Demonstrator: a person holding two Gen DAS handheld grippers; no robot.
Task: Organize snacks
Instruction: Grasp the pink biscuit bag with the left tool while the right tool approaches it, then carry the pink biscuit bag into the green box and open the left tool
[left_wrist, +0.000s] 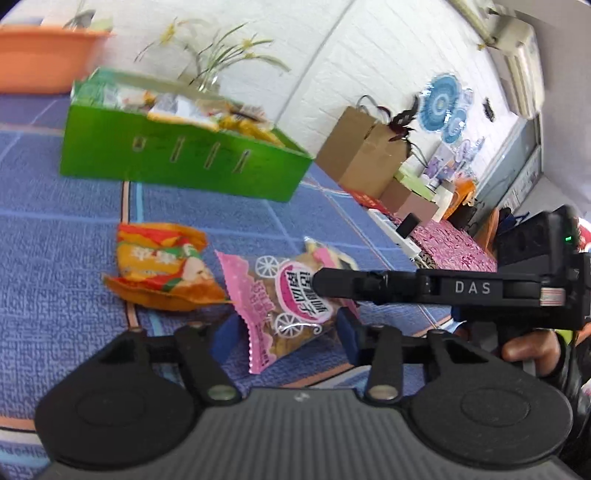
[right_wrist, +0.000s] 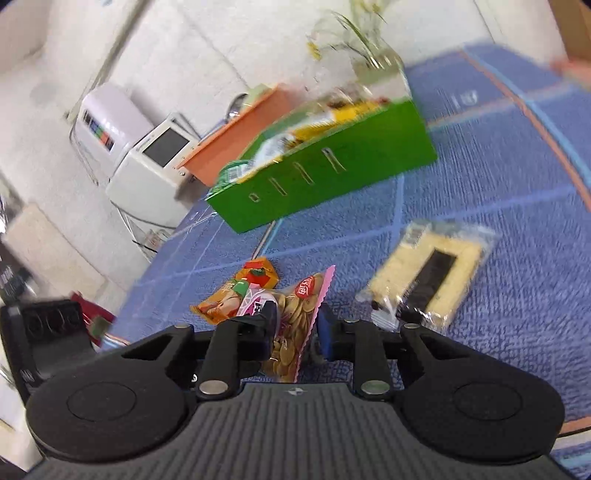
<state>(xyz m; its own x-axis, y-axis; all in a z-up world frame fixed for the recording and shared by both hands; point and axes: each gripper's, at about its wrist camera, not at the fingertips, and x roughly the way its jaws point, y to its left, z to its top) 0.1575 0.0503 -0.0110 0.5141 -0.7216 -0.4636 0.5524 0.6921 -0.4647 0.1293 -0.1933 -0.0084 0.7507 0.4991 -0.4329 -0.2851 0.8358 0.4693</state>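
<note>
A pink snack packet (left_wrist: 291, 306) sits between the fingers of both grippers, just above the blue cloth. My right gripper (right_wrist: 295, 332) is shut on the pink packet (right_wrist: 291, 325); in the left wrist view its black finger (left_wrist: 369, 286) lies across the packet. My left gripper (left_wrist: 288, 338) is open with a pad on each side of the packet. An orange snack packet (left_wrist: 162, 269) lies to the left of it, also in the right wrist view (right_wrist: 236, 295). A green box (left_wrist: 177, 162) holding several snacks stands behind, also in the right wrist view (right_wrist: 332, 170).
A clear-wrapped cracker pack (right_wrist: 428, 273) lies on the blue cloth to the right. An orange basin (left_wrist: 44, 59) and a flower vase (left_wrist: 210, 74) stand behind the box. Cardboard boxes (left_wrist: 362, 147) and a white machine (right_wrist: 147, 162) stand beyond the table's edges.
</note>
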